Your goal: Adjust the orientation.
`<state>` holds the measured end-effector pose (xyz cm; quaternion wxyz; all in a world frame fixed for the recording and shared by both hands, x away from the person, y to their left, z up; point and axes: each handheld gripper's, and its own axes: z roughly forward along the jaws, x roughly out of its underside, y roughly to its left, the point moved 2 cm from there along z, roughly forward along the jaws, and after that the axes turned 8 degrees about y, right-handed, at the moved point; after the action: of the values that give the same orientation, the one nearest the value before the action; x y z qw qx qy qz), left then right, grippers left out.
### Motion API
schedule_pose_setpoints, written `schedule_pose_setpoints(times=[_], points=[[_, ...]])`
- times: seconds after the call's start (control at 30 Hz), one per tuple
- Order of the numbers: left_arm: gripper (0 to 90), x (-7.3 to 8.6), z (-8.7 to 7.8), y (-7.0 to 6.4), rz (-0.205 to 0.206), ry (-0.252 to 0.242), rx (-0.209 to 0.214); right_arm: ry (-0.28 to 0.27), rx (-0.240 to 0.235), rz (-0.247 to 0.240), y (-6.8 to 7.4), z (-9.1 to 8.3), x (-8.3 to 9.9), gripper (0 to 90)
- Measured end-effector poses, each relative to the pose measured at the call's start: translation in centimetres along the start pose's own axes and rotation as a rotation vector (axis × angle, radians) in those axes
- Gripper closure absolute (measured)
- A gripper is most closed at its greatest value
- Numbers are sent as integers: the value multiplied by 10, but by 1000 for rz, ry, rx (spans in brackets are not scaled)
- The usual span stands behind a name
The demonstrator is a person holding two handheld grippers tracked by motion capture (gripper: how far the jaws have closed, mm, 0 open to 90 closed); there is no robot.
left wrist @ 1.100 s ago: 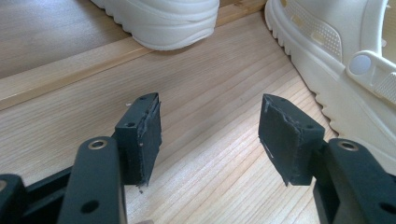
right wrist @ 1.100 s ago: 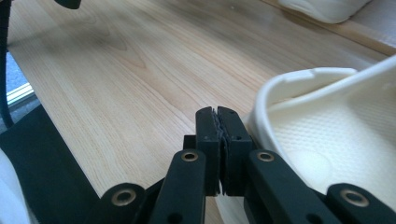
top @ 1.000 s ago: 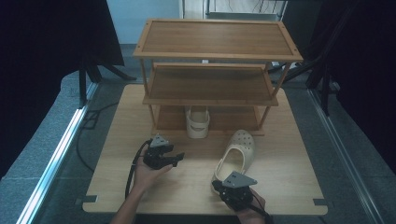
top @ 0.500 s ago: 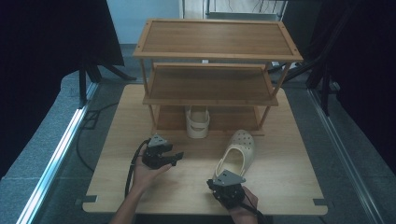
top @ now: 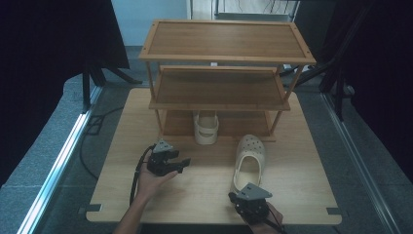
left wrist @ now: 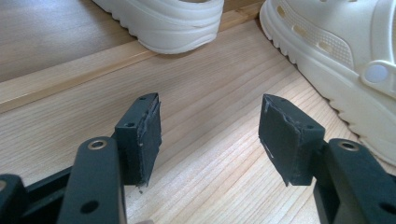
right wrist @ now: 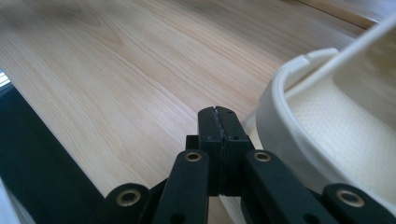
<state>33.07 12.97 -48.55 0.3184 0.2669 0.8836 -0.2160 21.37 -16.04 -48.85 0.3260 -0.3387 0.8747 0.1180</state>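
Two cream clogs are in view. One clog (top: 249,158) lies on the table right of centre, toe toward the rack; its side (left wrist: 336,51) and its heel rim (right wrist: 327,126) show close up. The other clog (top: 206,127) sits on the rack's bottom shelf, heel outward (left wrist: 163,18). My left gripper (top: 181,164) rests low on the table left of the loose clog, open (left wrist: 210,135) with bare wood between the jaws. Near the front edge, my right gripper (top: 246,199) is just behind the loose clog's heel, shut (right wrist: 218,119) on nothing.
A three-tier wooden shoe rack (top: 226,57) stands at the back of the wooden table (top: 122,146); its top and middle shelves are bare. The table's front edge (right wrist: 42,140) drops to dark floor close to my right gripper. Black stands flank the table.
My right gripper has shifted slightly sideways and back behind the loose clog's heel. The left gripper and both clogs have stayed put.
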Motion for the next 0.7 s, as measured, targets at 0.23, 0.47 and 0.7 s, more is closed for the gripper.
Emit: schedule_pose_setpoints(times=[0.23, 0.47, 0.7], points=[[395, 0, -1, 1, -3, -1, -2, 4, 19, 55, -18, -18, 24, 896], [394, 0, 0, 1, -3, 2, -4, 15, 43, 130, -43, -33, 48, 896], [394, 0, -2, 2, -4, -1, -5, 15, 44, 163, -55, -37, 53, 885]])
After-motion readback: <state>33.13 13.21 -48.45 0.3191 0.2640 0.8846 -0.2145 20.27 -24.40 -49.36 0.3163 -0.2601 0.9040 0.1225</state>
